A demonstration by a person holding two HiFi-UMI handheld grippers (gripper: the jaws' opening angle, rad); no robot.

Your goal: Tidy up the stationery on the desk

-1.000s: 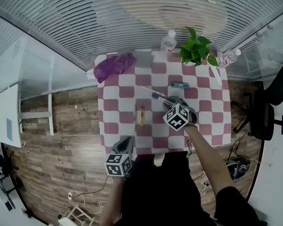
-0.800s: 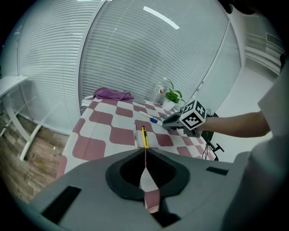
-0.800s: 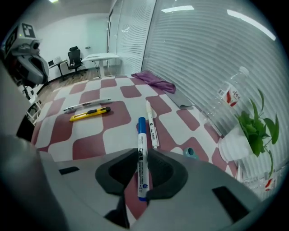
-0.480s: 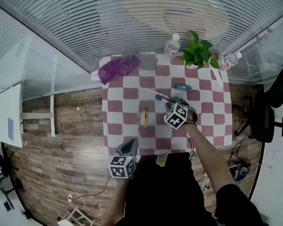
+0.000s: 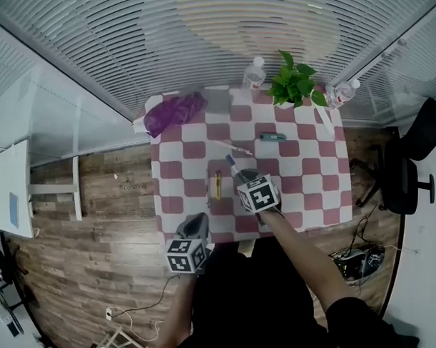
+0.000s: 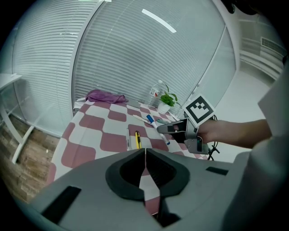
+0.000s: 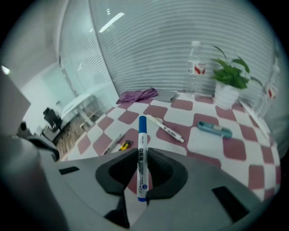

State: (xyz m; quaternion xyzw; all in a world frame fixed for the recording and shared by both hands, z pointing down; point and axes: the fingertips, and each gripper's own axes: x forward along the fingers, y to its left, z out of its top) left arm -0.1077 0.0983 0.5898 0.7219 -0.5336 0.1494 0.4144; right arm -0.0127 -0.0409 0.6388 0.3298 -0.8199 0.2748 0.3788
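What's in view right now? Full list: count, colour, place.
table: 1, red-and-white checked, centre
cloth: 1, purple, far left corner
flat pad: 1, grey, beside the cloth
water bottles: 2, clear, far edge, either side of the plant
potted plant: 1, green, far edge
small cutter: 1, teal, near the plant
white pen: 1, white, mid-table
utility knife: 1, yellow, left of centre
grey pen: 1, grey, beside the knife
marker: 1, white, blue cap, in right gripper
office chair: 1, black, right
left gripper: grey, near edge, fingers shut, empty
right gripper: grey, fingers just closed on the marker
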